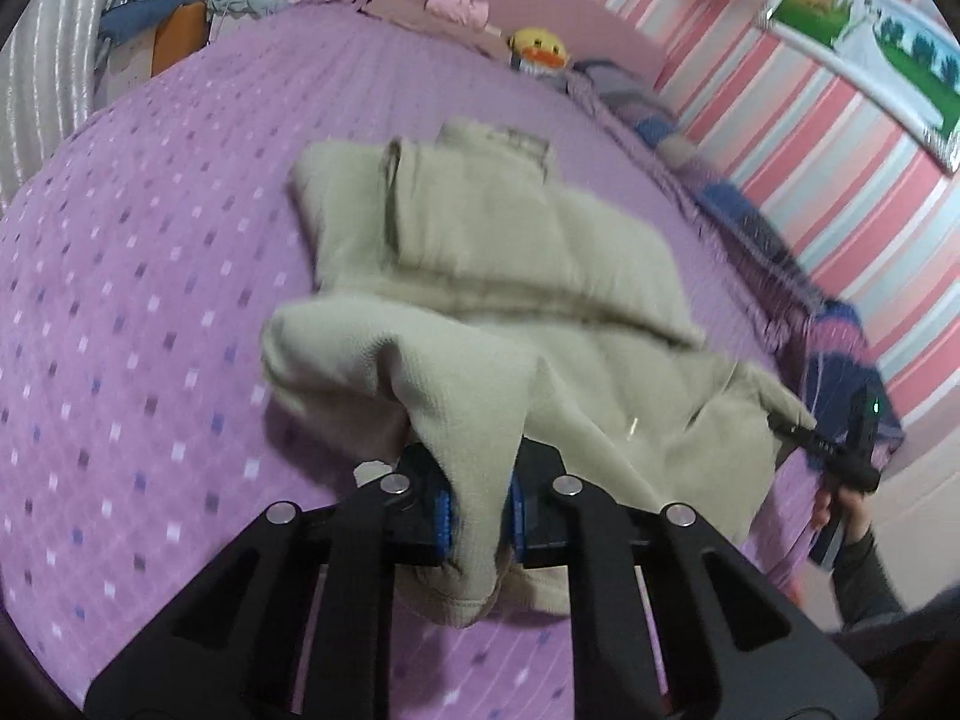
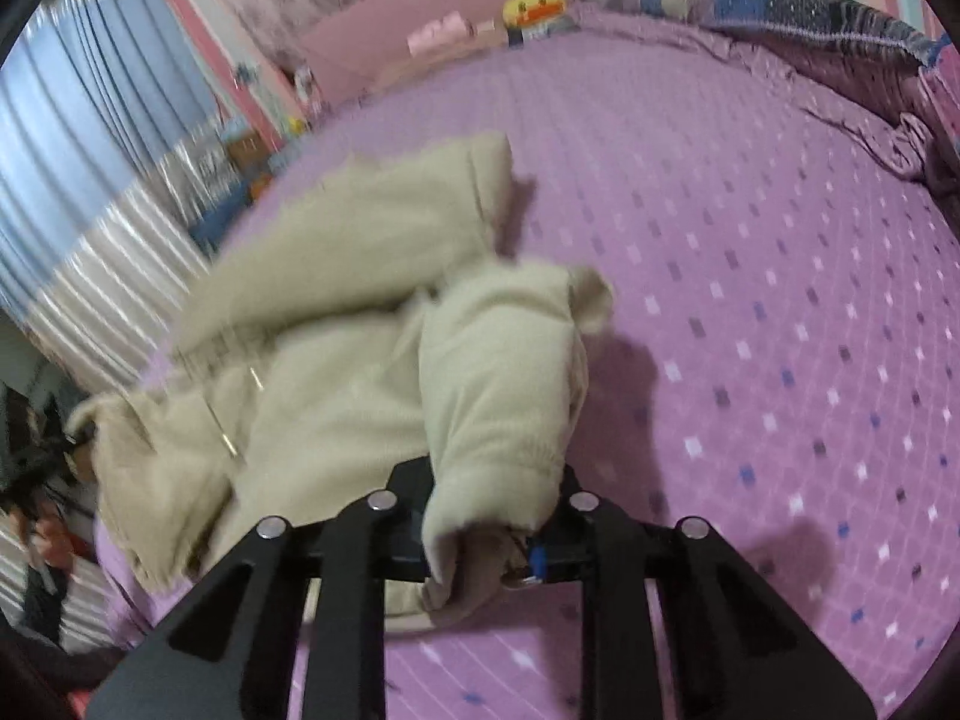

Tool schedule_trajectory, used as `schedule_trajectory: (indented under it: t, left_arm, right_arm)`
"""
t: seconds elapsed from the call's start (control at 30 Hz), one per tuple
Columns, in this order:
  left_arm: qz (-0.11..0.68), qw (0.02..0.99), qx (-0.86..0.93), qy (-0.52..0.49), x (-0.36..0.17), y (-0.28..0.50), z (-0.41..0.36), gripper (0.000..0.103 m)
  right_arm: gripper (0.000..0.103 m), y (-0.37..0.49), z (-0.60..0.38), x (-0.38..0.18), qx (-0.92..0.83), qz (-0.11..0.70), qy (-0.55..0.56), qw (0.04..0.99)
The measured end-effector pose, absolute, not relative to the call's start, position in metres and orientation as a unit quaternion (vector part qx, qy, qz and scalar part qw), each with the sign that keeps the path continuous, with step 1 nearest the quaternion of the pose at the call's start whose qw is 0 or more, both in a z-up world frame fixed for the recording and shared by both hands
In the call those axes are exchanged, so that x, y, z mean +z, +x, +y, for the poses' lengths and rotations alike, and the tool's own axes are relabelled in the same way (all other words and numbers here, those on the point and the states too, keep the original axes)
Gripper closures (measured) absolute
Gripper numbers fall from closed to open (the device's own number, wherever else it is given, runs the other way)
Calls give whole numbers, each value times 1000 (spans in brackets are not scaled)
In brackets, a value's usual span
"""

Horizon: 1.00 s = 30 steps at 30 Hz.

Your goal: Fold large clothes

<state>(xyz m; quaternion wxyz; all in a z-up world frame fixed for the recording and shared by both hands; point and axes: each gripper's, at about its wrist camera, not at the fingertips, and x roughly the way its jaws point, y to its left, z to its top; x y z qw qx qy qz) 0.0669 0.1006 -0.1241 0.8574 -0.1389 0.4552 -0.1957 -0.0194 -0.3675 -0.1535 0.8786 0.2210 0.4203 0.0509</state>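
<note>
Grippers both clench the beige garment (image 1: 480, 252) on the purple bedspread (image 1: 150, 270): left gripper (image 1: 480, 516) its near left hem, right gripper (image 2: 486, 546) its near right hem.

One beige garment (image 1: 480, 252) spread on one purple bedspread (image 1: 150, 276). Two grippers: left gripper (image 1: 480, 516) at 6 o'clock in its own view, right gripper (image 2: 480, 534) likewise. One yellow duck toy (image 1: 537, 48) at 12 o'clock. One pink folded item (image 1: 459, 6) beside it. One landscape picture (image 1: 870, 42) at 2 o'clock.
</note>
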Motion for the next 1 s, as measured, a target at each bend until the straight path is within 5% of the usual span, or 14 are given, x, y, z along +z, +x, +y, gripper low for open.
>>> schedule_trajectory:
  t: [0.27,0.53,1.0]
  left_arm:
    - [444,872,-168,-122,-72,133,72,91]
    - [439,867,-105,-213,-32,235,98,91]
    - [539,826,33,-163,-165,477,89,88]
  right_arm:
    - [83,48,-348,-82,96,336,289,892]
    - [83,158,-364,-24,60,297,361,882]
    - [83,393,-347,-132,-154,445,195,860]
